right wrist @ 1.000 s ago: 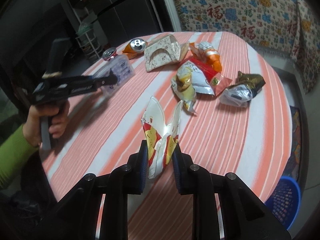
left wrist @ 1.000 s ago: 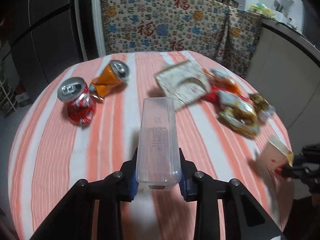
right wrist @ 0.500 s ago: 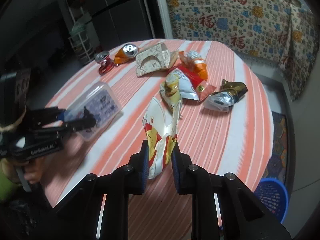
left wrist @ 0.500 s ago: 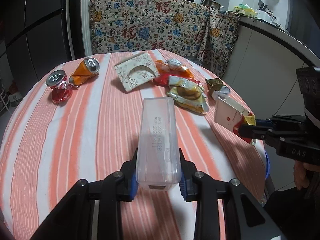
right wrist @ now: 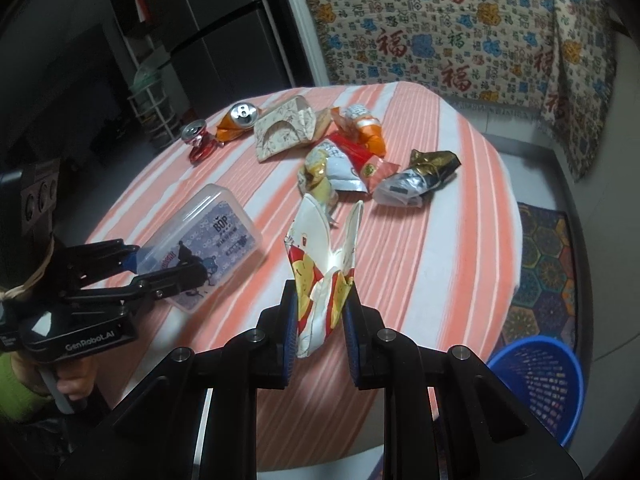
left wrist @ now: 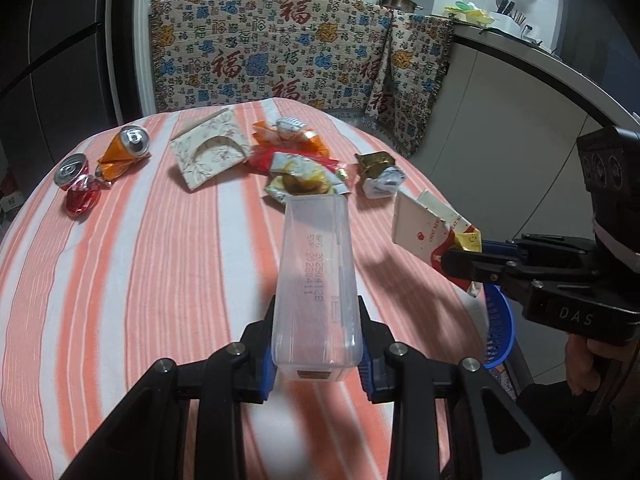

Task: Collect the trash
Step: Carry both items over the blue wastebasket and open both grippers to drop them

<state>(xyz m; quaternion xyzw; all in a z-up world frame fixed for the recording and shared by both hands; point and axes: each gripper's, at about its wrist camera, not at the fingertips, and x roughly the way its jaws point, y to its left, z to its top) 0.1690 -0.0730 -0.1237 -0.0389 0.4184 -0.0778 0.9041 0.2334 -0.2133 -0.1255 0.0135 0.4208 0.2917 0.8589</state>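
Orange-and-white striped tablecloth [left wrist: 160, 260]; blue basket [right wrist: 536, 380].

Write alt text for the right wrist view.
The right claw is shut on a torn paper carton above a striped table. To its left, the left claw grips a clear plastic box; a blue basket stands on the floor, lower right.

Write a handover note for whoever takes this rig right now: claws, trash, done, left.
Left claw: shut on the clear plastic box, held above the table.
Right claw: shut on the crumpled paper carton.
On the table: two crushed cans, torn tissue box, snack wrappers, foil wrapper.
Blue basket is on the floor beside the table.
Done: two items picked up.
Left: probably drop both in the basket, then gather the rest.
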